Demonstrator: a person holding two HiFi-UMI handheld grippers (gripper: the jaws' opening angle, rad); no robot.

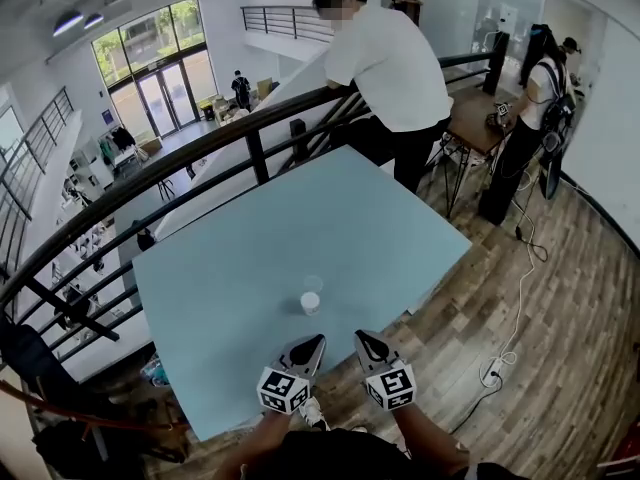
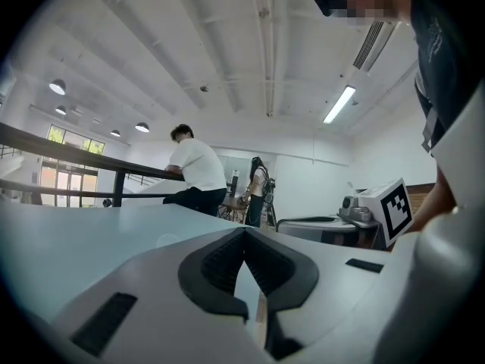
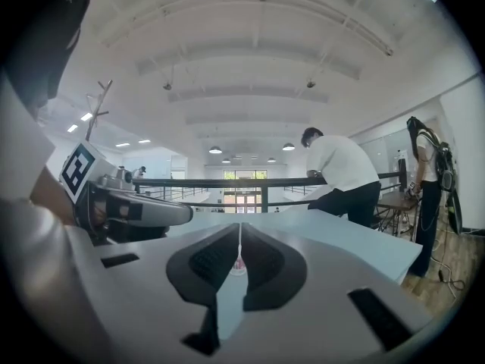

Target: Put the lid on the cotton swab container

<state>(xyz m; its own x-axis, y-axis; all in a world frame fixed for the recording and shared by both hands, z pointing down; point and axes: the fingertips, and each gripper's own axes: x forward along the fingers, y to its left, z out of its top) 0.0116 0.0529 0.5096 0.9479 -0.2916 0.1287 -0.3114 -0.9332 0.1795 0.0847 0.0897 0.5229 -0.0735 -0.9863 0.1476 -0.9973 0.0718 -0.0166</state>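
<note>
Just inside the near edge of the light blue table [image 1: 250, 268], the cotton swab container [image 1: 311, 303] stands upright, its long axis vertical and its mouth facing up. What looks like its clear lid [image 1: 313, 284] lies just beyond it, toward the table's middle. Near the container, at the table's near edge, the left gripper [image 1: 316, 342] and right gripper [image 1: 365, 340] lie almost level. Their tips angle in toward the container and touch nothing, and both have their jaws closed together and empty.

left gripper [image 1: 316, 343]: jaws together, nothing between | right gripper [image 1: 364, 340]: jaws together, nothing between | both side by side, near level
</note>
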